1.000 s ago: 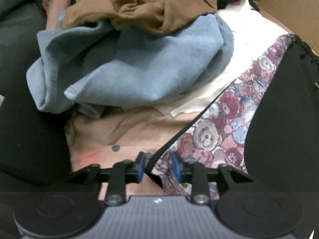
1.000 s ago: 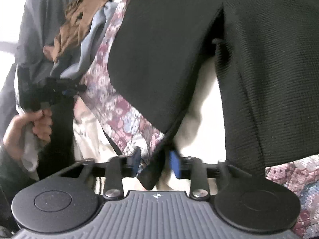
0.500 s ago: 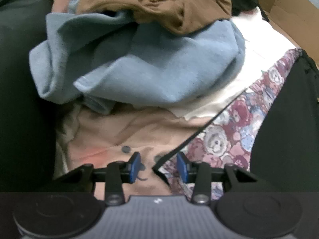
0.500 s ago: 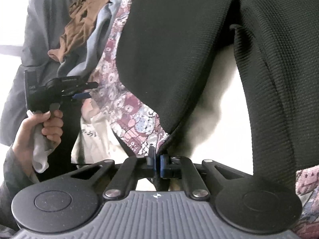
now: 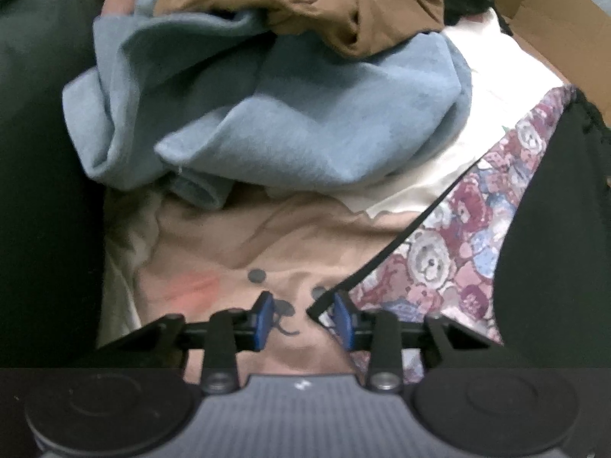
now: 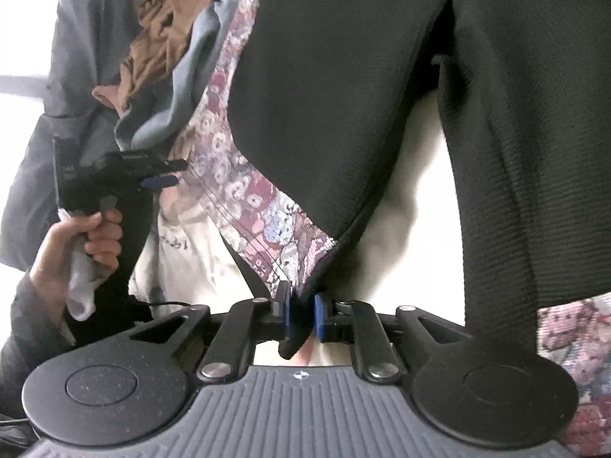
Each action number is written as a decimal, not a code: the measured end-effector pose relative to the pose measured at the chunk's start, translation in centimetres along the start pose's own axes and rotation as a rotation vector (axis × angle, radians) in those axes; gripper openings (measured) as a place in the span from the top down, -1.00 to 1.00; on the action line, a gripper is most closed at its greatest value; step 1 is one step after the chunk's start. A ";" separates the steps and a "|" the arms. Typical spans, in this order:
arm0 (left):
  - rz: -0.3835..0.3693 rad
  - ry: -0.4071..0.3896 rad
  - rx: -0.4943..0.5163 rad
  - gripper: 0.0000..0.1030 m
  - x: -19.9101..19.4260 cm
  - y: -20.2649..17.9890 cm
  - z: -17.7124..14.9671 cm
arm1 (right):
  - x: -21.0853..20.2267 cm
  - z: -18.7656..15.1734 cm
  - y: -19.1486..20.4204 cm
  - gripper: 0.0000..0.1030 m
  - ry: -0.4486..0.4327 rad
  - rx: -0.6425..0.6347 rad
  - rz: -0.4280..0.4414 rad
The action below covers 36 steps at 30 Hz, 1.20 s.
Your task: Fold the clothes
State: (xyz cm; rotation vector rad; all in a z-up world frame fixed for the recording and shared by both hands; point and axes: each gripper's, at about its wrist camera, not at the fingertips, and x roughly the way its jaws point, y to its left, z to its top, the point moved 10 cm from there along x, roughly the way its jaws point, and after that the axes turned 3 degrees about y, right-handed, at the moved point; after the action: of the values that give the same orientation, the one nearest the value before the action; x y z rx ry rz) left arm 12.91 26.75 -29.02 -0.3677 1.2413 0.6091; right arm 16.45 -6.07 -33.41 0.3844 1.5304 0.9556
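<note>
A black garment (image 6: 343, 95) with a bear-print lining (image 5: 439, 259) lies spread out, its lining turned up along one edge. My right gripper (image 6: 300, 313) has the black hem bunched between its blue pads; the jaws are opening slightly, with the fabric still pinched. My left gripper (image 5: 302, 316) hovers over a corner of the lining's black edge (image 5: 320, 305), which sits by the right pad without being pressed. Those jaws are closing. In the right wrist view a hand (image 6: 76, 236) holds the left gripper (image 6: 168, 173) at the lining's edge.
A light blue fleece (image 5: 305, 114) and a brown garment (image 5: 324, 0) are piled behind. A beige printed shirt (image 5: 229, 248) and a white cloth (image 5: 477, 145) lie under the lining. A cardboard box (image 5: 534, 11) stands at the back right, and a grey garment (image 6: 76, 57) lies at the left.
The right gripper went from open around the black hem to shut on it. The left jaws let the lining corner slip toward the right pad, and the left gripper shifted a little over the pile.
</note>
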 end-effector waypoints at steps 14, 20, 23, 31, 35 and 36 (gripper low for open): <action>-0.011 0.020 0.075 0.29 1.0 -1.9 -0.6 | -7.6 3.0 -1.8 0.43 -0.266 0.017 -0.074; 0.030 0.014 0.086 0.52 -0.1 -1.8 -1.0 | -12.3 4.9 -5.5 0.36 -0.401 0.063 -0.193; 0.056 -0.007 0.084 0.53 -1.7 -1.8 -0.8 | -14.9 6.1 -7.5 0.36 -0.448 0.078 -0.274; -0.013 -0.081 0.073 0.47 -4.8 -3.5 3.5 | -21.8 11.1 -9.7 0.08 -0.513 0.082 -0.399; -0.073 -0.120 0.096 0.33 -3.6 -6.5 7.4 | -24.1 14.6 -9.6 0.08 -0.504 0.075 -0.467; -0.084 -0.131 0.106 0.32 -3.8 -7.2 8.0 | -24.7 15.5 -9.6 0.08 -0.506 0.076 -0.484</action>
State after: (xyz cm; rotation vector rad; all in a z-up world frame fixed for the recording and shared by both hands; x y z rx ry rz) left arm 22.69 24.72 -23.51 -0.2855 1.1223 0.4857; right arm 38.98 -24.22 -23.10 0.2631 1.1181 0.3801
